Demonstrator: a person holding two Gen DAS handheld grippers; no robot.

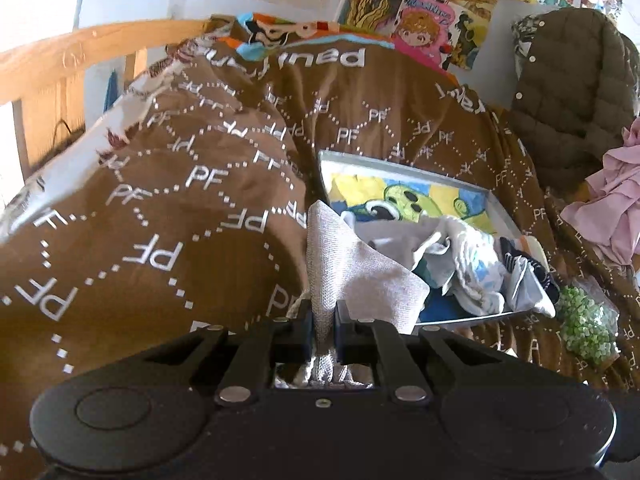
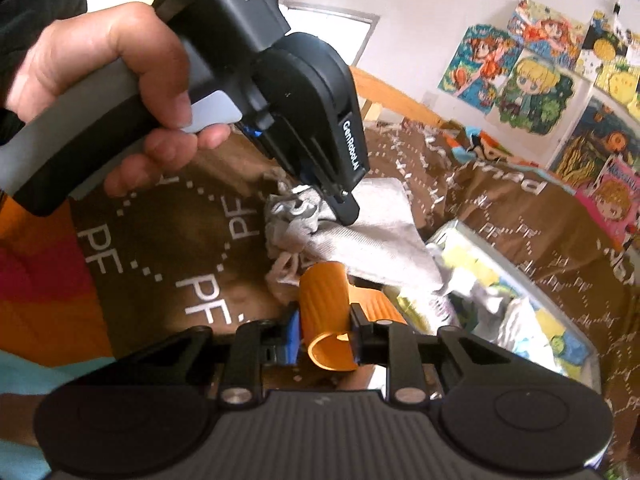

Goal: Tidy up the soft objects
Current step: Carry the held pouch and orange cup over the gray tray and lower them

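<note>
My left gripper [image 1: 323, 316] is shut on a grey woven cloth [image 1: 352, 268] and holds it just left of a metal tray [image 1: 404, 168] with a cartoon picture inside. The tray holds several small socks and cloths [image 1: 476, 264]. In the right wrist view the left gripper [image 2: 340, 204] hangs over the same grey cloth [image 2: 384, 236], beside the tray [image 2: 576, 332]. My right gripper [image 2: 326, 320] is shut on an orange ribbed clip-like piece [image 2: 324, 304], low and just in front of the cloth.
A brown "PF" blanket [image 1: 180, 208] covers the bed. A wooden bed rail [image 1: 80, 52] runs at the back left. An olive puffer jacket [image 1: 572, 92], pink fabric [image 1: 608, 200] and a bag of green bits [image 1: 584, 320] lie at the right. Posters [image 2: 520, 64] cover the wall.
</note>
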